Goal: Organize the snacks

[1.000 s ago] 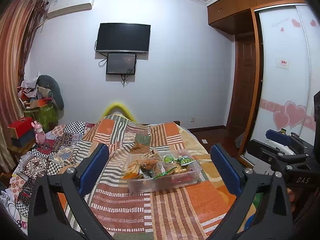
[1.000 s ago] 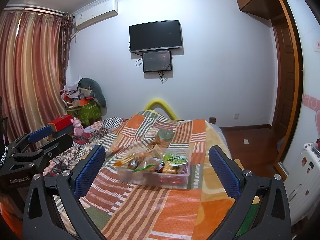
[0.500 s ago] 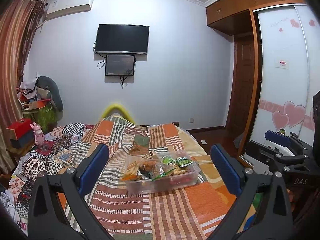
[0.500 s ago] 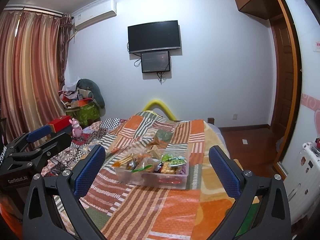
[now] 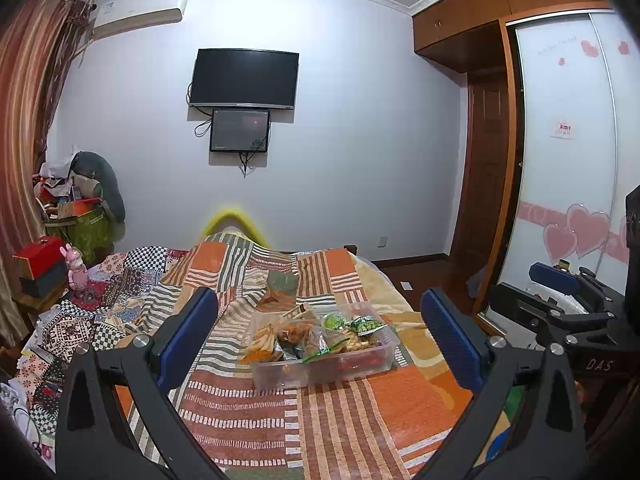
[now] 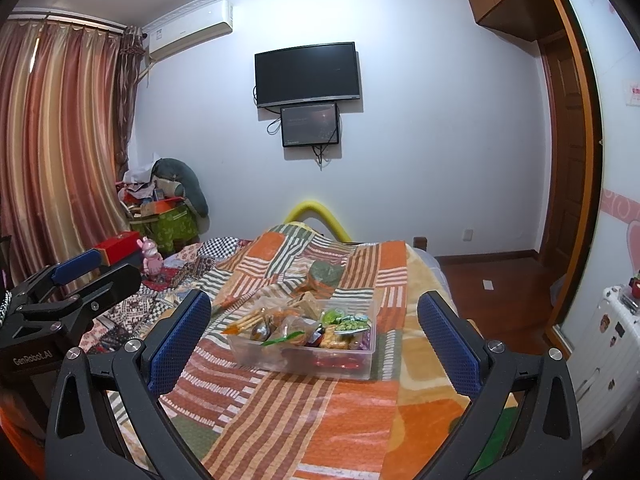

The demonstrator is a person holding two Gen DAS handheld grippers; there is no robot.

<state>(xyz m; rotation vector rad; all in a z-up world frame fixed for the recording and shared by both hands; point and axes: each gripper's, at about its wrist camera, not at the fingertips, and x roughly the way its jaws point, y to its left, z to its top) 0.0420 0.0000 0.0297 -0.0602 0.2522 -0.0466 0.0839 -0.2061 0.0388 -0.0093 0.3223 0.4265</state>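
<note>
Clear plastic bin (image 5: pixel 320 364) sits mid-bed on the striped patchwork blanket (image 5: pixel 340 420), heaped with snack packets (image 5: pixel 316 334); none seen loose outside it. Left gripper (image 5: pixel 318 338) spread wide, empty; right gripper (image 6: pixel 314 338) likewise, both held back from the bin. Fits either a sort about to start or one finished (can't tell). Any reach: come in from above, pinch a single packet edge, avoid crushing. Count: one bin, two grippers; packets overlap, perhaps eight or more.
</note>
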